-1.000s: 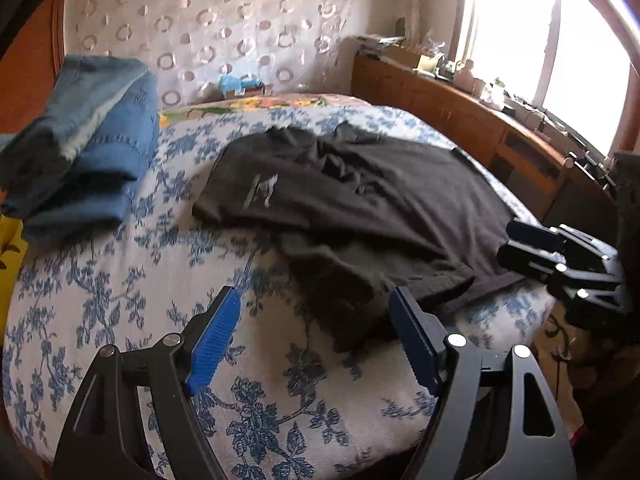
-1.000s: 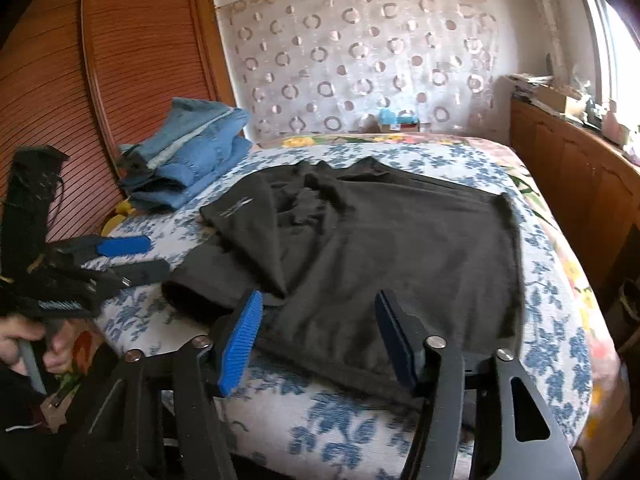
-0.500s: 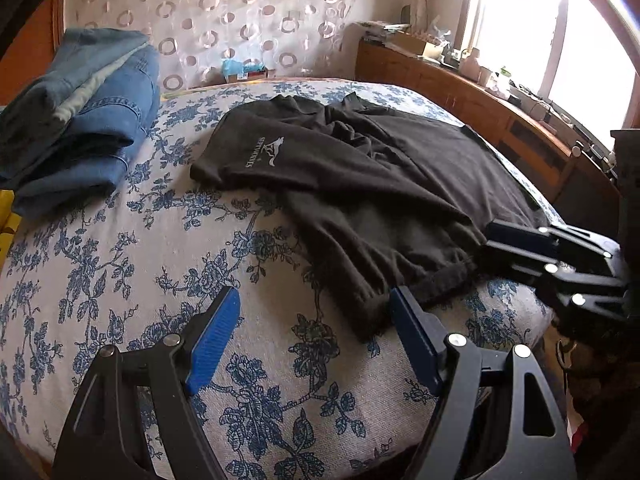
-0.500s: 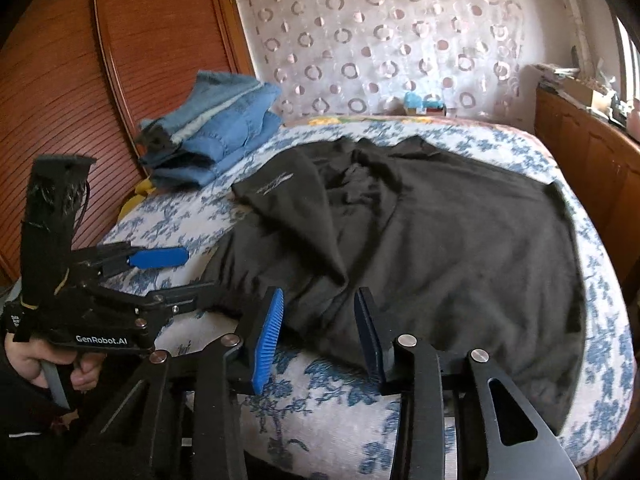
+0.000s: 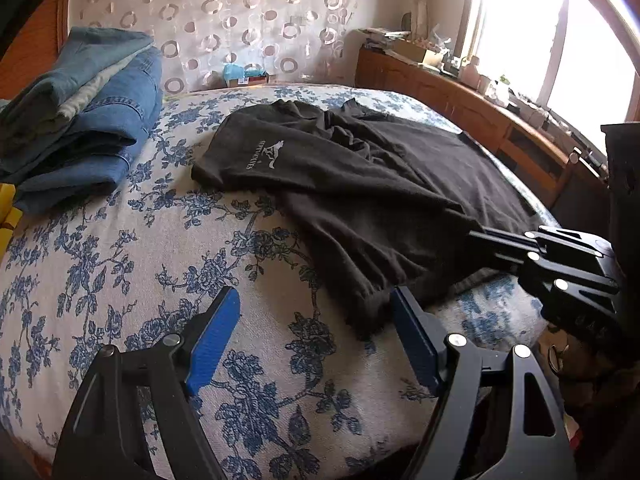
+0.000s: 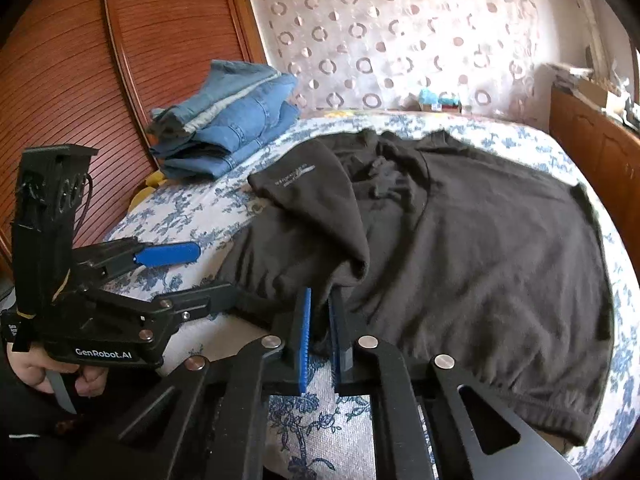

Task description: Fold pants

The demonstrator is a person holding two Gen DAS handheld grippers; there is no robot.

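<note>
1. The black pants [image 6: 460, 248] are lying spread across the floral bedspread [image 5: 132, 264], one part folded over on top with a small white logo facing up; their near hem is reaching the bed's front edge.
2. The right gripper [image 6: 318, 332] is angling down at the bed's near edge, its blue-padded jaws pressed nearly together and pinching the pants' near hem between them.
3. In the left wrist view, the right gripper [image 5: 476, 236] is reaching in from the right side, its fingers buried in the gathered black fabric.
4. The left gripper [image 5: 314, 336] is tilting down over the bedspread with its jaws standing wide; the right pad is sitting just beside the pants' near corner, the left pad over bare bedspread, and nothing is being gripped.
5. A hand [image 6: 52, 372] is wrapping the left gripper's handle at the lower left of the right wrist view, fingers on its trigger.
6. Folded blue jeans [image 5: 80, 120] are sitting stacked at the bed's far left, well apart from the pants.
</note>
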